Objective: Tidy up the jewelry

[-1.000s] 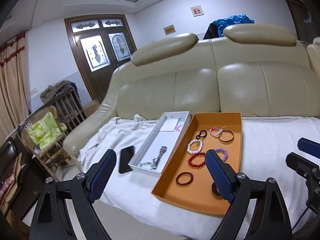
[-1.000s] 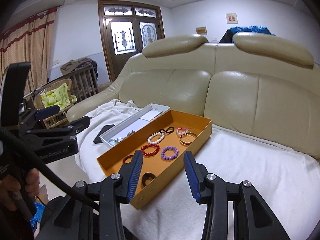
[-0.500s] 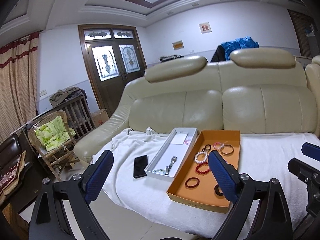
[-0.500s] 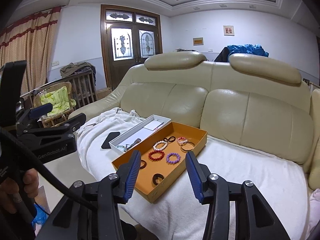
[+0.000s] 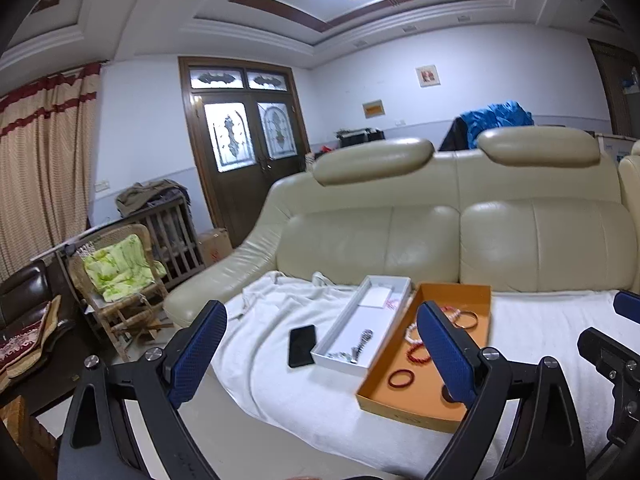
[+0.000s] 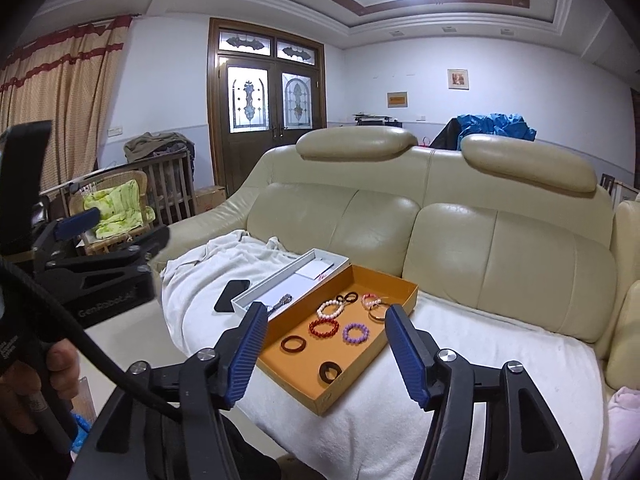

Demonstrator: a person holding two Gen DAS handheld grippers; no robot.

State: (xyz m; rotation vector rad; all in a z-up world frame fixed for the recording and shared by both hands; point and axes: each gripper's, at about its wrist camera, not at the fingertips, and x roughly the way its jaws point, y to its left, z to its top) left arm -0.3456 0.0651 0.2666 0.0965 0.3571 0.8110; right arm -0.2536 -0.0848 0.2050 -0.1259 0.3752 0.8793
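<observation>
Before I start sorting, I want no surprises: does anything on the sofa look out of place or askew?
One thing: a black phone lies on the white towel beside the white shallow box, not jewelry. The orange cardboard tray holds bead bracelets and rings lying flat, none spilled.

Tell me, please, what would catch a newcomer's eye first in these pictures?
Most striking is the orange tray on the white cloth over the cream sofa, holding bracelets: red, purple and white beads. Touching its left side lies a white box with a watch, a black phone beyond it. Both grippers, right and left, hover open before the sofa.
</observation>
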